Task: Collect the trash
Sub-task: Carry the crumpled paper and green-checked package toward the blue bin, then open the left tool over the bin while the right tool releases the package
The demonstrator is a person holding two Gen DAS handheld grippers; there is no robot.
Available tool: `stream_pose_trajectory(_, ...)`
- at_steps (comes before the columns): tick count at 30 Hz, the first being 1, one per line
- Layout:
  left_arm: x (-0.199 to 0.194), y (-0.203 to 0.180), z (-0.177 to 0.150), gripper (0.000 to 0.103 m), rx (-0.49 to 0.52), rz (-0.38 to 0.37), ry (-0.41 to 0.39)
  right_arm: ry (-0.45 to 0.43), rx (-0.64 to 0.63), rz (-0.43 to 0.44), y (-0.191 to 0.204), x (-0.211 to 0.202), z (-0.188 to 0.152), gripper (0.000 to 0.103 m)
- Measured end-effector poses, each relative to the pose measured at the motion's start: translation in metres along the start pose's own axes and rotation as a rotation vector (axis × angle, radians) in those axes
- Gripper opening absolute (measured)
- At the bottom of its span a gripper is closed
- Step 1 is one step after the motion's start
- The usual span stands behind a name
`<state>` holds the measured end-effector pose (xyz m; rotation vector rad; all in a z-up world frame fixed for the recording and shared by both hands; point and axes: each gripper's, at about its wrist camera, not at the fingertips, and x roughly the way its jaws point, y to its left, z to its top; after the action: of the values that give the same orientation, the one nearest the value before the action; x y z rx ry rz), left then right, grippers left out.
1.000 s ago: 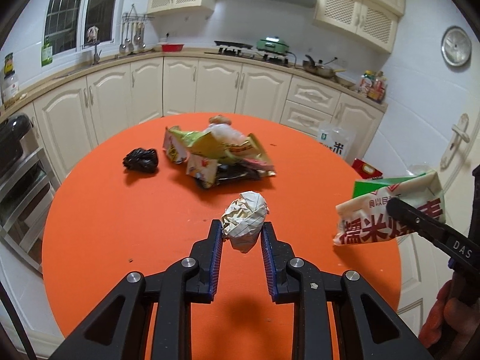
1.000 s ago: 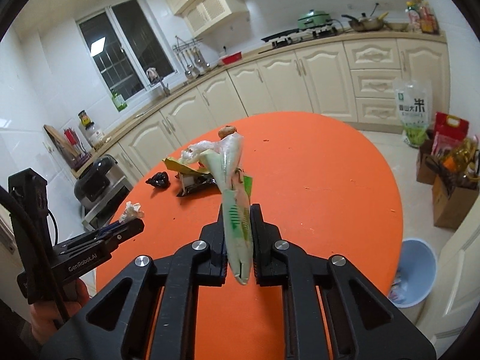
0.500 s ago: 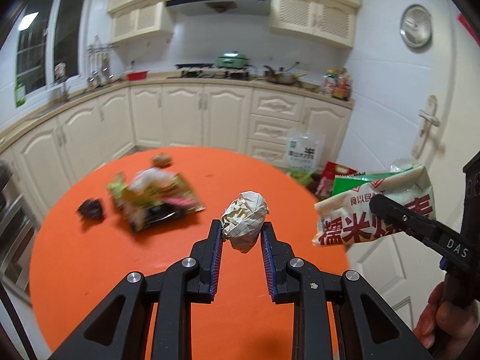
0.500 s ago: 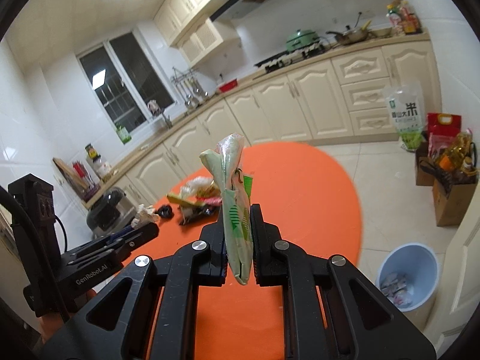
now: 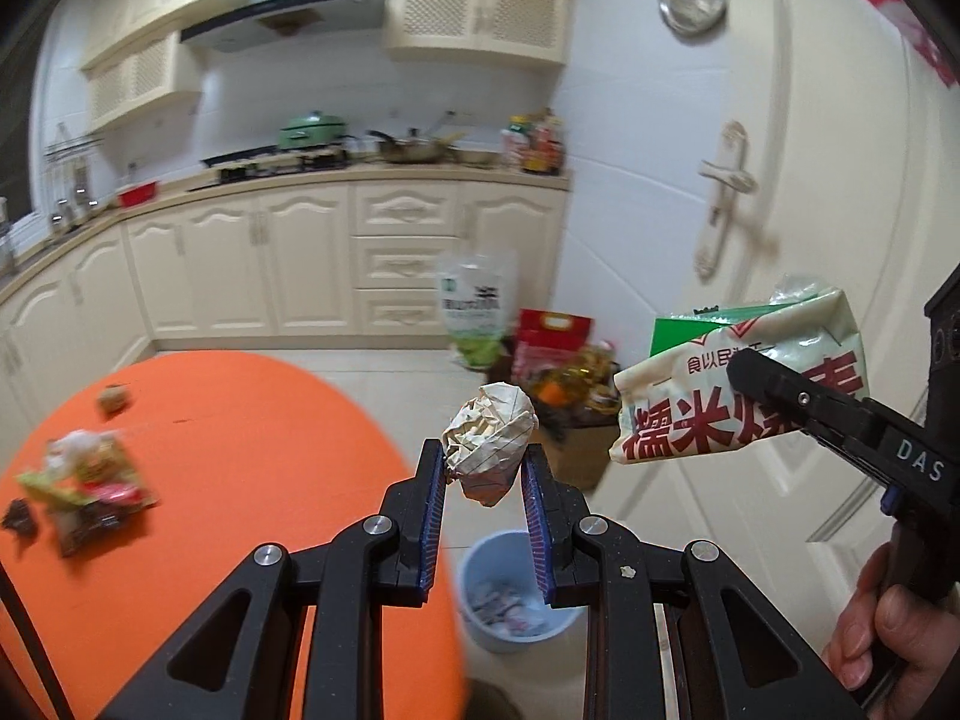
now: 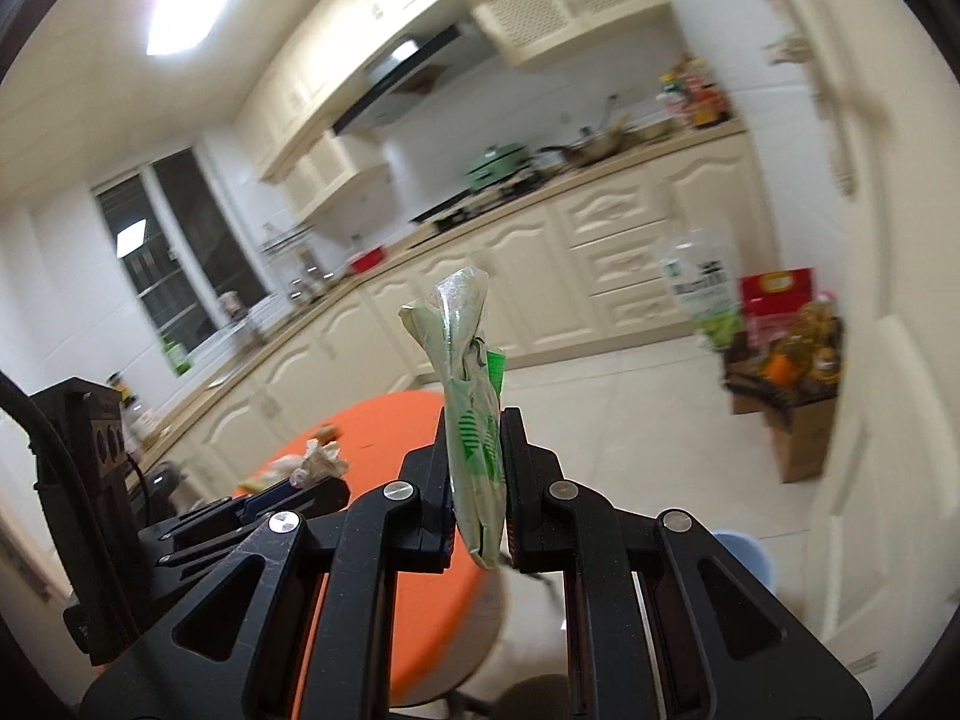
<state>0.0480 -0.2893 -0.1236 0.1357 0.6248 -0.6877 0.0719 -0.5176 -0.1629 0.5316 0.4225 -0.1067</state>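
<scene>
Paper ball (image 5: 489, 441) sits clenched in the left gripper (image 5: 483, 471) at frame centre. The right gripper (image 6: 477, 468) grasps a food wrapper (image 6: 471, 414); a blue bin (image 5: 516, 591) lies below.

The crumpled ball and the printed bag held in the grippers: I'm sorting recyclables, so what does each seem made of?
The crumpled ball looks like matte off-white paper: sharp creases, thin printed lines, no shine. The printed bag seems thin glossy plastic film: its translucent top catches light, and it folds softly where the right gripper pinches it. Any inner lining cannot be told.

Two claws (image 5: 483, 468), one crumpled paper ball (image 5: 489, 441), one food wrapper (image 5: 744, 384), one blue bin (image 5: 516, 591), one orange table (image 5: 228, 462)
</scene>
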Motion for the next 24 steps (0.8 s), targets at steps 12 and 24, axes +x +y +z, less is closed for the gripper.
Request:
stream_pose_trajectory(12,0.135,-0.019,0.041,0.021,0.029,-0.079,0.16,0.091,0.095,-0.152,-0.109,0.034,0.001,0.012)
stream_pose_trajectory(24,0.337,-0.027,0.065,0.027,-0.021,-0.087,0.441,0.299,0.215,-0.201,-0.202,0.129,-0.053,0.013)
